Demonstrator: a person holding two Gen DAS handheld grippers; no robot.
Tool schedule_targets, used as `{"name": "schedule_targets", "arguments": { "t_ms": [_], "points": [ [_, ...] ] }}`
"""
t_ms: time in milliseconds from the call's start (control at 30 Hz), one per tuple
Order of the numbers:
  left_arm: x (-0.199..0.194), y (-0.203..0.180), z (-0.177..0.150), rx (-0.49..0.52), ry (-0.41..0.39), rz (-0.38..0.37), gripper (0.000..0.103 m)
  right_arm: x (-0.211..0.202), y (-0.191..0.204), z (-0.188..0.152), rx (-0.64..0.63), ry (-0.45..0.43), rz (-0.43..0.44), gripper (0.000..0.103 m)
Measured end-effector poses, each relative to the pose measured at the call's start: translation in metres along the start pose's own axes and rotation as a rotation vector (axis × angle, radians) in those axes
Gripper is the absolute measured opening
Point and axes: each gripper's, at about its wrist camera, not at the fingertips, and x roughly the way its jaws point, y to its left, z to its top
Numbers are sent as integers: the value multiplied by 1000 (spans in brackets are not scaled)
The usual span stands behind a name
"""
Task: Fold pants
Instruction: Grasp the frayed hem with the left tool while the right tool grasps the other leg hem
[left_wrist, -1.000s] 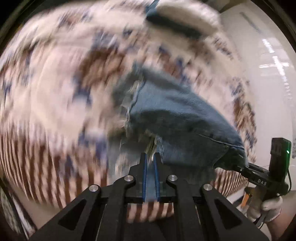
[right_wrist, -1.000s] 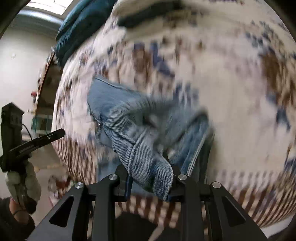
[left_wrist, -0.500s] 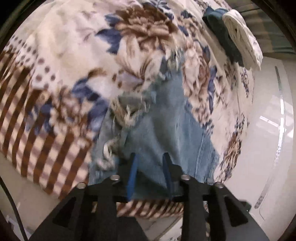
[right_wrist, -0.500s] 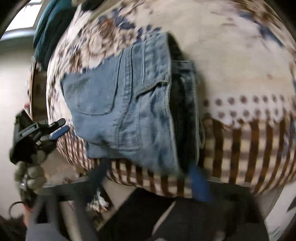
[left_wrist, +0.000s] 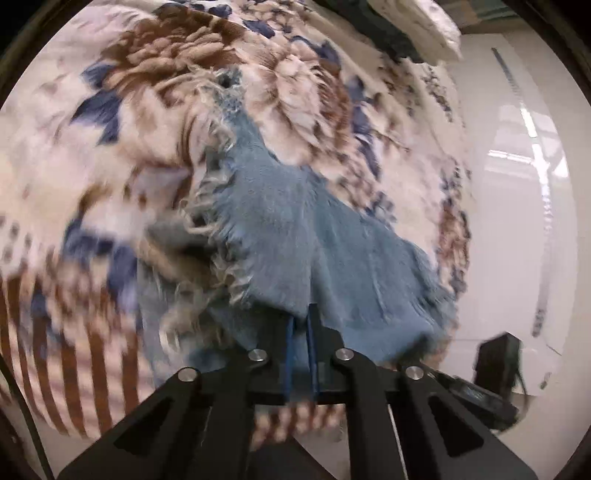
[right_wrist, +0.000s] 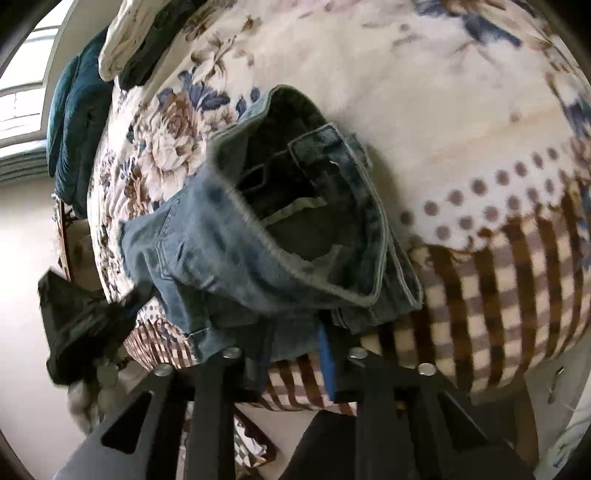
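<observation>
The left gripper (left_wrist: 300, 328) has its two blue-lined fingers drawn close together on a fold of faded blue denim pants (left_wrist: 295, 236), pinching the cloth at the frayed hem end; the fabric rises straight out from between the fingers and runs away from the gripper, up and ahead over the bed. The right gripper (right_wrist: 295, 350) sits at the other end, at the waistband, with denim draped down across its fingers; one blue pad shows beside the cloth, but whether the fingers are actually clamped I cannot tell, since the cloth covers the gap. Just ahead of that gripper the waist gapes open, showing the dark lining and a pale label inside, and a back pocket lies off to its left. So the pants' long axis runs from one gripper to the other, hem at the left hand, waist at the right, and each hand is nearest its own end. The garment rests on a cream blanket with brown and blue flowers and a brown striped border (right_wrist: 461, 110), near its striped edge. Farther off, beyond the pants, a stack of folded white and dark teal clothes (right_wrist: 92, 92) lies at the blanket's far side.
</observation>
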Motion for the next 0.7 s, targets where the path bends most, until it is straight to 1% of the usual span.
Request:
{"name": "schedule_targets", "arguments": {
  "t_ms": [33,67,100,133,167,200,233,267,300,333,367,400,433,467,500,533,567,667,700],
  "points": [
    [-9,0,-13,-8,0,-5,4,-4,-3,-5,5,0,-2,8],
    [-17,1,-23,-10,-4,7,4,-11,-8,-12,13,1,-15,7],
    [-22,3,-35,-7,-7,54,4,-14,-13,-15,16,2,-28,7],
    [-24,7,-44,-2,1,103,4,-18,-17,-19,11,17,-49,8],
    [-24,16,-53,-13,12,146,4,-17,-19,-20,3,39,-52,8],
    [-22,24,-58,-31,23,170,4,-17,-23,-21,2,68,-62,8],
    [-18,33,-60,-59,37,166,4,-18,-24,-20,7,77,-70,11],
    [-16,40,-59,-97,47,135,4,-18,-24,-18,8,82,-56,14],
    [-15,50,-54,-154,52,82,5,-22,-22,-14,1,72,-19,28],
    [-16,56,-48,-191,45,44,6,-28,-18,-9,-4,42,5,51],
    [-18,60,-40,-210,25,12,11,-31,-13,-2,-8,20,21,62],
    [-20,60,-26,-204,-14,-9,19,-33,-6,5,-15,-2,50,78],
    [-20,60,-18,-194,-39,-11,23,-34,0,13,-25,-16,71,80],
    [-19,58,-7,-177,-56,-24,29,-34,5,19,-32,-25,69,80],
    [-14,56,4,-157,-57,-42,34,-32,12,28,-48,-34,59,80],
    [-8,53,13,-138,-52,-54,35,-29,15,34,-58,-36,53,80],
    [0,50,21,-112,-42,-71,38,-25,18,41,-69,-26,50,80],
    [30,42,41,-30,24,-47,38,-9,23,55,-90,24,10,80],
    [43,42,49,-15,60,-39,38,-1,27,57,-104,34,11,80]
  ]
}}
